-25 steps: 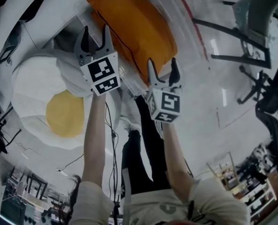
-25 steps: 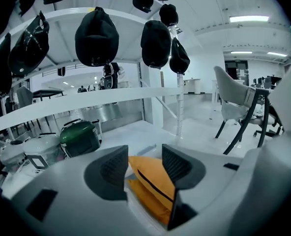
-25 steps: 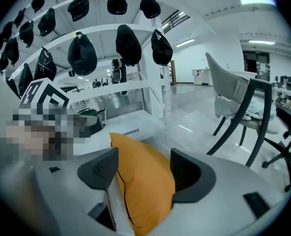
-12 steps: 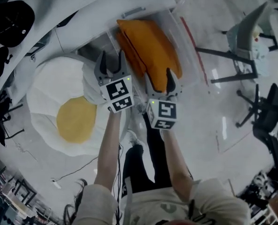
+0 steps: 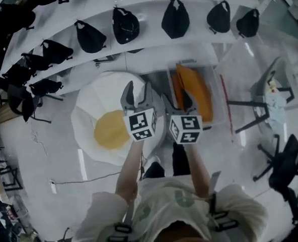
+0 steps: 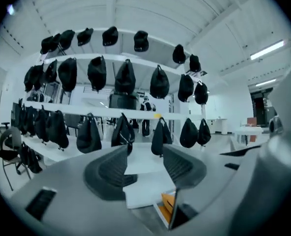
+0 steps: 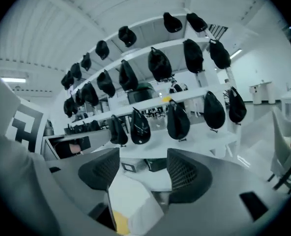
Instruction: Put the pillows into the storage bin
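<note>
Lifted away since the earlier frame, both grippers are leaving the orange pillow [image 5: 194, 92] lying inside the storage bin [image 5: 220, 101], right of centre. The egg pillow [image 5: 110, 130] is lying centre-left. The left gripper [image 5: 138, 92] and right gripper [image 5: 177, 101] are gaping empty.

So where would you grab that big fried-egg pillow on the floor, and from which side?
Probably the white rim of the fried-egg pillow, on the edge nearest the storage bin, coming down from above. It lies flat on the floor, too broad to span, but its soft border should pinch between the jaws.
</note>
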### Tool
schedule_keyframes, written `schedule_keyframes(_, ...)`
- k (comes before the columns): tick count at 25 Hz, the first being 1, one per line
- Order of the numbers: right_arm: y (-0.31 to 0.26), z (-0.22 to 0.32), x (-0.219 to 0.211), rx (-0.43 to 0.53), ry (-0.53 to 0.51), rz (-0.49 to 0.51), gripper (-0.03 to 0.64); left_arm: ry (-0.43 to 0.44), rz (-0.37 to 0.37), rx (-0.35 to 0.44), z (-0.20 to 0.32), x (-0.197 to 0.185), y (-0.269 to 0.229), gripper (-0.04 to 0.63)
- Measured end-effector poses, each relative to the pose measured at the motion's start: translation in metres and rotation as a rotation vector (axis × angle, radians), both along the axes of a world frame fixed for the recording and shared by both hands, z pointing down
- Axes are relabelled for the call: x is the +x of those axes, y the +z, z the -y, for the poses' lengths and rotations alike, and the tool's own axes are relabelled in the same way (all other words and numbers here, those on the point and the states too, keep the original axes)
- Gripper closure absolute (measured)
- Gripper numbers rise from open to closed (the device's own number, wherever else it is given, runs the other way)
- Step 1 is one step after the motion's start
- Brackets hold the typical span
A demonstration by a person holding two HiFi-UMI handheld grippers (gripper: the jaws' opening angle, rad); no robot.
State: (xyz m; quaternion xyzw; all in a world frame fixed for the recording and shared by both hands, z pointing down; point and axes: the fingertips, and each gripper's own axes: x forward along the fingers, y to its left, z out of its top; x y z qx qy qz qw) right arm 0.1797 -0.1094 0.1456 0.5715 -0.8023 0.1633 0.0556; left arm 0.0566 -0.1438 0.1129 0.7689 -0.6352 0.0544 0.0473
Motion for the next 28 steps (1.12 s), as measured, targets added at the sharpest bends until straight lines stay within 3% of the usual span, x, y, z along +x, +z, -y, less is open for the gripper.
schedule_keyframes(6,-0.12,-0.052,-0.08,0.181,-0.182,0.034,0.322,-0.08,0.039,0.146,-0.09,-0.088,-0.116,0.387)
schedule_keyframes(12,-0.173,-0.118,-0.148,0.346,-0.317,-0.015,0.386,-0.151,0.088,0.224,-0.179,-0.156,-0.15,0.388)
schedule_keyframes(14,-0.167,-0.142,-0.165,0.359,-0.346,-0.019,0.421,-0.177,0.073,0.209,-0.209,-0.172,-0.144,0.41)
schedule_keyframes(16,-0.157,-0.163,-0.177,0.354,-0.367,-0.017,0.483,-0.217,0.051,0.191,-0.236,-0.182,-0.134,0.53)
schedule_keyframes(18,-0.146,-0.182,-0.183,0.337,-0.379,-0.011,0.557,-0.244,0.046,0.173,-0.255,-0.186,-0.122,0.586)
schedule_keyframes(20,-0.135,-0.199,-0.19,0.323,-0.384,-0.02,0.607,-0.242,0.056,0.164,-0.27,-0.19,-0.113,0.588)
schedule_keyframes(28,-0.112,-0.229,-0.203,0.279,-0.37,-0.05,0.607,-0.25,0.052,0.178,-0.294,-0.208,-0.112,0.588)
